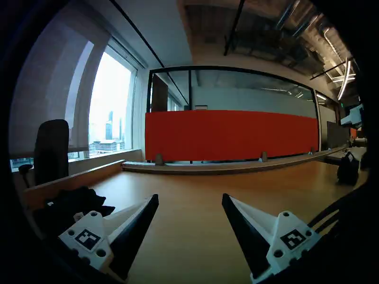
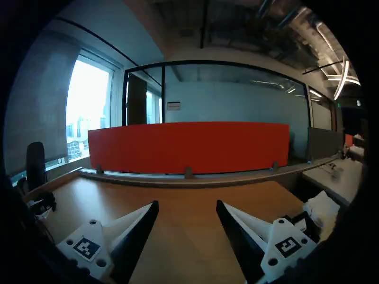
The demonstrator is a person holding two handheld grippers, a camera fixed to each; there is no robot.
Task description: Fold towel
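My left gripper (image 1: 189, 196) is open over a bare wooden desk (image 1: 189, 227), nothing between its white fingers (image 1: 118, 227). A dark crumpled cloth (image 1: 71, 203) lies on the desk to its left, near the edge. My right gripper (image 2: 186, 203) is also open above the same desk (image 2: 184, 236), holding nothing. In the right gripper view a white crumpled cloth (image 2: 322, 206) sits at the far right, beside that gripper's right finger (image 2: 265, 232). I cannot tell which cloth is the towel.
A red divider panel (image 1: 230, 135) runs along the desk's far edge, with a glass wall behind it. A black office chair (image 1: 51, 149) stands by the window at left. A black bag (image 1: 348, 168) rests at the right. A neighbouring white desk (image 2: 338, 177) lies right.
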